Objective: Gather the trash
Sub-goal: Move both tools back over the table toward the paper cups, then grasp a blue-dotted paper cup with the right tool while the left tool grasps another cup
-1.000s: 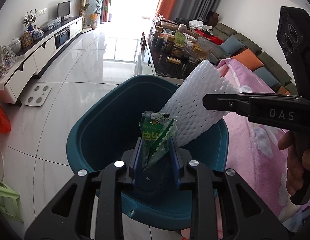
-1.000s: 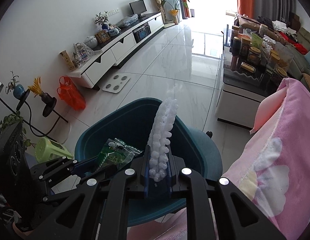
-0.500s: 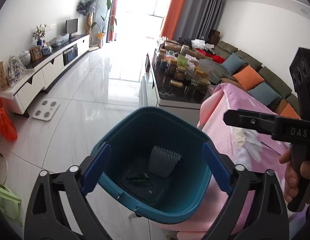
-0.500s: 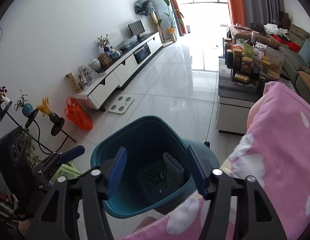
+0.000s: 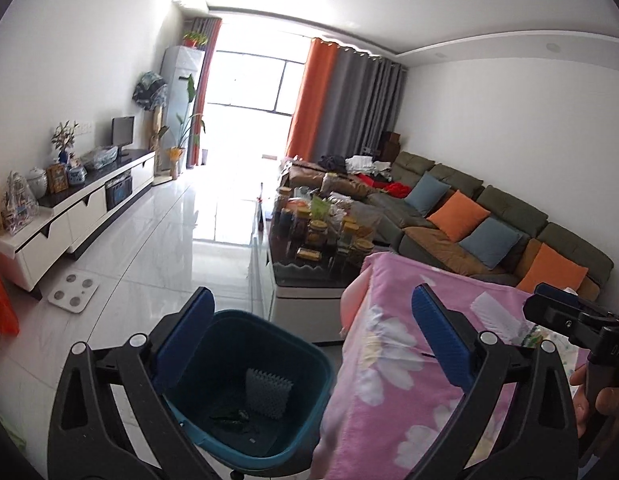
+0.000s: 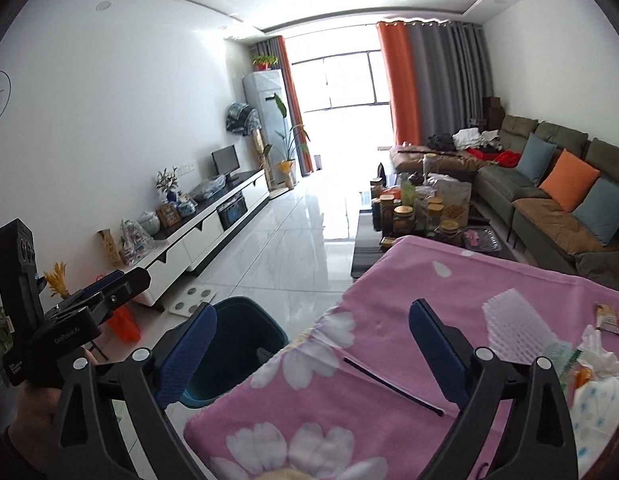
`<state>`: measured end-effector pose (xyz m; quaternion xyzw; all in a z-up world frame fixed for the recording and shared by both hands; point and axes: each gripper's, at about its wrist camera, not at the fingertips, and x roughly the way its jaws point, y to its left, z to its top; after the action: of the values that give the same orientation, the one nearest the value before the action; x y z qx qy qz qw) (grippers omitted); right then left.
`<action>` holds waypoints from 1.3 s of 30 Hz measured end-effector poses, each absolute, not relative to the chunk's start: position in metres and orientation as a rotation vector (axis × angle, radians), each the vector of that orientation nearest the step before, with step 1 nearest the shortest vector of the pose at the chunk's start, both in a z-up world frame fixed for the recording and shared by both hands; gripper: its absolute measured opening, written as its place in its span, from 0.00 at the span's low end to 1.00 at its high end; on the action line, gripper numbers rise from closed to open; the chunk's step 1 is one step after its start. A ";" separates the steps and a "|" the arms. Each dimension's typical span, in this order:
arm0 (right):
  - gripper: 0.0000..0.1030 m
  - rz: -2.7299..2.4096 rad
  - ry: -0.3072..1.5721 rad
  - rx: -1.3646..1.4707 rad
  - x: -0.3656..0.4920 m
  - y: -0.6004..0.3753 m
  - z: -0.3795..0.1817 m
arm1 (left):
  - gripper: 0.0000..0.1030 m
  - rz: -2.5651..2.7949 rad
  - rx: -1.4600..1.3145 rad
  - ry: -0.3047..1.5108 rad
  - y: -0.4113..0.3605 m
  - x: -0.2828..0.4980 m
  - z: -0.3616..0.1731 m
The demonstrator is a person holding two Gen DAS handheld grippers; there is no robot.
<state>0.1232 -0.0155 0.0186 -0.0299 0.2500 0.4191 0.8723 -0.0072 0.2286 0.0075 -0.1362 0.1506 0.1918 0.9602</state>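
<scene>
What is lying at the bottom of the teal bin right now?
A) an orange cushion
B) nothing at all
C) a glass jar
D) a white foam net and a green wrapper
D: the left wrist view looks down into the teal bin, where a white foam net leans beside a green wrapper on its floor.

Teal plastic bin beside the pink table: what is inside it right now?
Inside the teal plastic bin, a white foam fruit net leans upright on the floor beside a crumpled green wrapper. The left gripper's finger covers the bin's near-left corner.
</scene>
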 end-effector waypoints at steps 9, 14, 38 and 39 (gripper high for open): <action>0.93 0.650 0.395 -0.003 0.094 -0.127 0.024 | 0.95 0.172 -0.103 0.219 0.103 0.014 0.026; 0.93 0.501 0.384 0.016 0.079 -0.185 0.010 | 0.95 0.073 -0.076 0.205 0.051 0.016 0.022; 0.93 0.264 0.523 0.124 0.059 -0.266 -0.048 | 0.95 -0.117 -0.013 0.308 -0.041 0.042 -0.028; 0.93 0.278 0.527 0.127 0.060 -0.263 -0.049 | 0.95 -0.115 -0.017 0.313 -0.039 0.043 -0.028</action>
<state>0.0603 -0.2628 -0.0489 0.0626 0.2596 0.1370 0.9539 0.0426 -0.0385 -0.0282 -0.0085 0.1558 -0.0572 0.9861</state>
